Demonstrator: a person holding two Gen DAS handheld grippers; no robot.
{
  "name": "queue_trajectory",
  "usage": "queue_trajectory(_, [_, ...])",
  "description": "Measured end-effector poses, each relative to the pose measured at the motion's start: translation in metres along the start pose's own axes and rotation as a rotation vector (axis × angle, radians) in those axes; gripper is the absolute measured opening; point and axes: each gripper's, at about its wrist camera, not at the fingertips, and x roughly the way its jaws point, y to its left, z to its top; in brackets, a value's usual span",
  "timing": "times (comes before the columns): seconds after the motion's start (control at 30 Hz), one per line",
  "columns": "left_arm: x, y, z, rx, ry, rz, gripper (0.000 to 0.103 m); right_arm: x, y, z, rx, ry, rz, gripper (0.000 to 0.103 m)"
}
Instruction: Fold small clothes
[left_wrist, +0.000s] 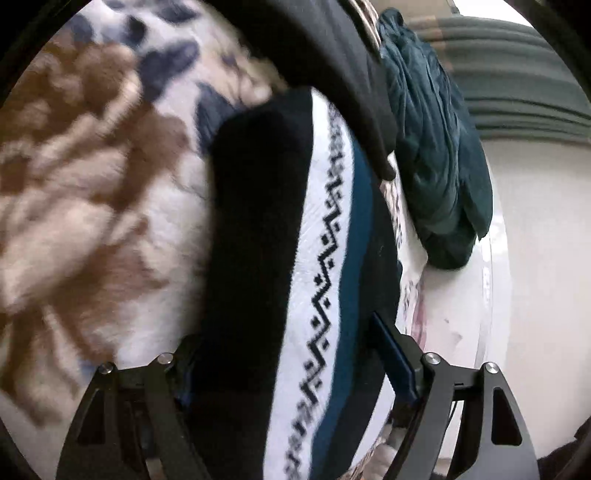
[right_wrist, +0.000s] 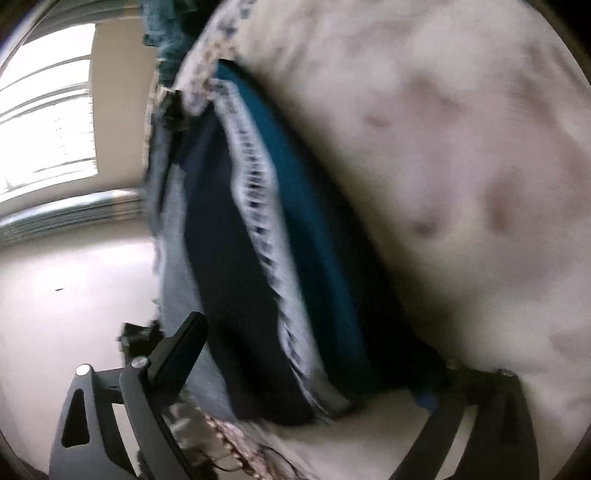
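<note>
- The left gripper (left_wrist: 291, 373) stands wide open around a black, white and teal patterned knitted garment (left_wrist: 317, 236); whether its pads press cannot be told.
- The right gripper (right_wrist: 306, 373) also gapes around that garment (right_wrist: 280, 229).
- The garment lies on a fleecy floral blanket (left_wrist: 92, 192), with a crumpled dark teal cloth (left_wrist: 436, 155) far right.

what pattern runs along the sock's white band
A black zigzag pattern on the sock, clearest in the left wrist view.

Left claw: my black two-finger left gripper (left_wrist: 291, 354) stands spread wide, tilted downward;
Right claw: my black two-finger right gripper (right_wrist: 314, 354) gapes wider, tilted downward
</note>
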Motion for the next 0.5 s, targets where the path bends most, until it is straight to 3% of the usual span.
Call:
queue_trajectory(0.17, [0.003, -0.007, 0.002, 0.012, -0.017, -0.002, 0.077, 0.024, 0.013, 0.01, -0.002, 0.02, 0.096, 0.096])
queue_trajectory(0.23, [-0.001, -0.021, -0.004, 0.08, -0.071, 0.026, 0.073, 0.036, 0.023, 0.018, -0.027, 0.038, 0.083, 0.08])
queue_trajectory(0.27, [0.0, -0.025, -0.006, 0.101, -0.081, 0.029, 0.064, 0.04, 0.026, 0.02, -0.042, 0.055, 0.049, 0.049])
queue_trajectory(0.3, [-0.003, -0.029, -0.008, 0.129, -0.097, 0.033, 0.052, 0.045, 0.03, 0.021, -0.044, 0.064, 0.054, 0.034])
queue_trajectory(0.4, [-0.017, -0.04, -0.007, 0.148, -0.138, 0.025, 0.037, 0.043, 0.053, 0.02, -0.1, 0.029, 0.004, 0.03])
queue_trajectory(0.5, [-0.033, -0.057, -0.003, 0.171, -0.179, -0.005, 0.035, 0.029, 0.077, 0.018, -0.146, 0.001, 0.009, 0.027])
